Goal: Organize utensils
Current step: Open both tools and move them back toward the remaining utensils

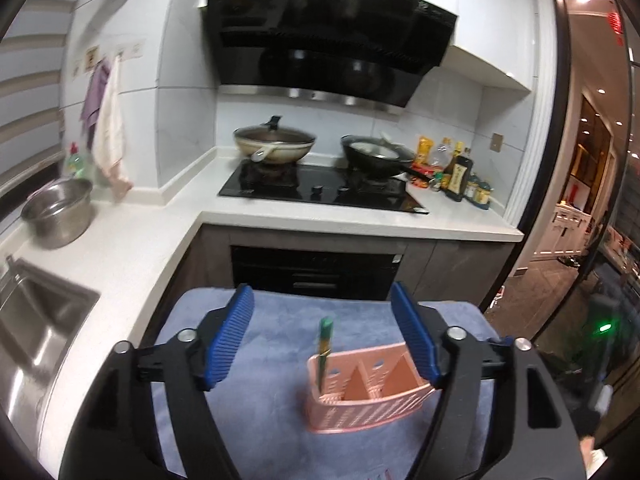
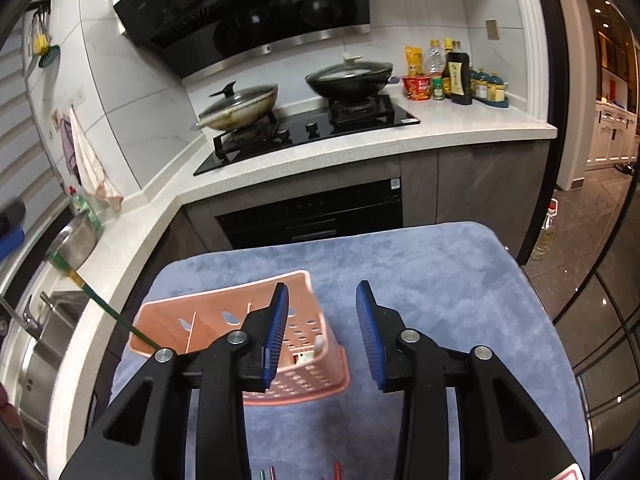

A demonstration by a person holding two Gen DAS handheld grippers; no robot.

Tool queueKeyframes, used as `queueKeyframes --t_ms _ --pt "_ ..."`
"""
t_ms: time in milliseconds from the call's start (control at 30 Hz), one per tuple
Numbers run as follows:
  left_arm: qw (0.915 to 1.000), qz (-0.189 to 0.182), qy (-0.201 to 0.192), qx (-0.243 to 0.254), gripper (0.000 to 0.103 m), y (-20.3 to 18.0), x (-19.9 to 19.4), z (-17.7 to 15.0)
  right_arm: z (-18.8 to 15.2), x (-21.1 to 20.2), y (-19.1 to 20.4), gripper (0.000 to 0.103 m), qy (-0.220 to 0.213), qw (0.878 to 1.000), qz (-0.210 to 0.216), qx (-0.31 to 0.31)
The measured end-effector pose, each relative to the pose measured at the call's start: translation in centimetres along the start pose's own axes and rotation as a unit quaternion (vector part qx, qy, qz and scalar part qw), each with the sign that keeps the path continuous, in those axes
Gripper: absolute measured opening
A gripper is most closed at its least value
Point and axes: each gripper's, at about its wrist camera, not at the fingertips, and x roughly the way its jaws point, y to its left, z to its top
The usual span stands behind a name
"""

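Pink utensil caddy (image 1: 366, 390) sits on a blue towel (image 1: 276, 332) spread over the small worktop in front of the cooker. Caddy has slotted walls and dividers making compartments. One green-handled utensil (image 1: 325, 350) stands in its left end compartment, handle up, leaning out to the left; in the right wrist view the same utensil (image 2: 100, 300) slants up and away over the caddy's (image 2: 236, 320) left edge.

Left tool (image 1: 322, 346): jaws wide apart, nothing between the pads. Utensil handle shows in the gap but clear of both fingers (image 1: 230, 336). Right-hand pad overlaps the caddy's far right corner in the picture; contact can't be confirmed.

Right tool (image 2: 322, 332): jaws apart, nothing gripped, bare towel (image 2: 440, 280) in the gap. Its left finger hangs over the caddy's right half. Small whitish item in the right compartment, too blurred to identify.

A few more utensil ends (image 2: 272, 473), green, purple and red, poke in at the bottom edge on the towel.

Beyond: white L-shaped counter (image 1: 160, 232), black hob (image 1: 320, 192) with two lidded pans, range hood (image 1: 320, 40) above, sauce bottles (image 1: 458, 176) to the right. Steel pot (image 1: 58, 212) and sink (image 1: 36, 320) on the left.
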Motion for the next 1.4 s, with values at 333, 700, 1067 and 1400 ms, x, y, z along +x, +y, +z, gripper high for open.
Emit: queueKeyframes --t_ms 333,700,1067,1400 --pt "0.9956 0.061 0.069 -0.014 0.076 5.0 -4.0 -9.5 -8.7 -5.7 -3.8 0.053 0.034 0.999 -0.029 0.028" --pt "0.9782 0.075 0.193 -0.02 0.076 6.5 -6.9 -23.3 -20.3 -8.6 -4.6 0.053 0.102 0.992 -0.074 -0.003" --pt "0.9716 0.056 0.23 -0.013 0.076 4.6 -8.3 -28.9 -27.6 -9.5 -3.9 0.051 0.151 0.986 -0.065 -0.003" --pt "0.9696 0.048 0.24 -0.007 0.076 3.9 -8.9 -30.1 -28.5 -10.3 -3.2 0.038 0.143 0.988 -0.062 -0.024"
